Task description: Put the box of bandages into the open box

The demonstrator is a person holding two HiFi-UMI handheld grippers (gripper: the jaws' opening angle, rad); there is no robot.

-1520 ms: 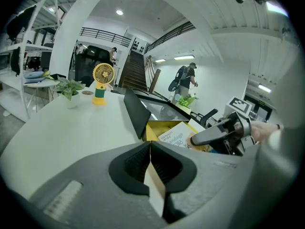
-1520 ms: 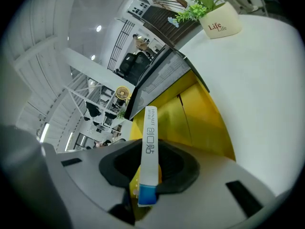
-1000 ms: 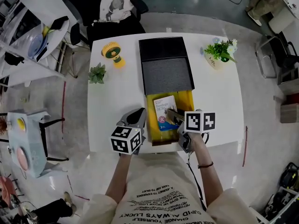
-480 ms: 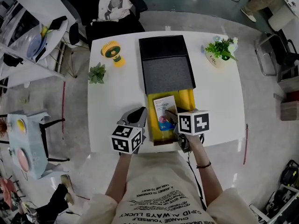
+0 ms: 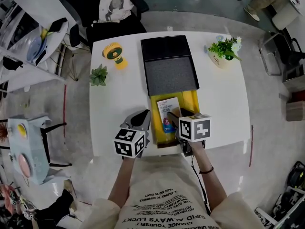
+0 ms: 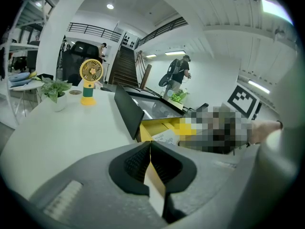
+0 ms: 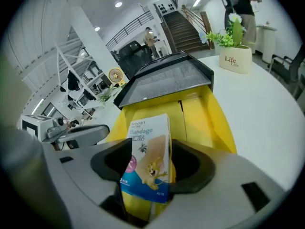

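Note:
The box of bandages point(image 5: 167, 112), white and blue with a cartoon print, lies in the open yellow box point(image 5: 192, 101) at the table's near edge. In the right gripper view the box of bandages point(image 7: 147, 160) stands between the jaws of my right gripper point(image 7: 151, 165), over the yellow box point(image 7: 214, 123). The jaws are opening and stand wide around it. My right gripper point(image 5: 175, 120) sits at the yellow box's near end. My left gripper point(image 5: 139, 118) hovers just left of the yellow box. Its pads point(image 6: 143, 161) meet at the tips.
The black lid point(image 5: 169, 66) lies behind the yellow box. A yellow fan point(image 5: 114, 53) and a small plant point(image 5: 98, 75) stand at the left of the white table point(image 5: 219, 94), and a potted plant point(image 5: 224, 51) stands back right. A chair point(image 5: 119, 13) is behind the table.
My right gripper has shifted a little left and nearer over the yellow box's near end. The bandage box stays in the yellow box. My left gripper has barely moved.

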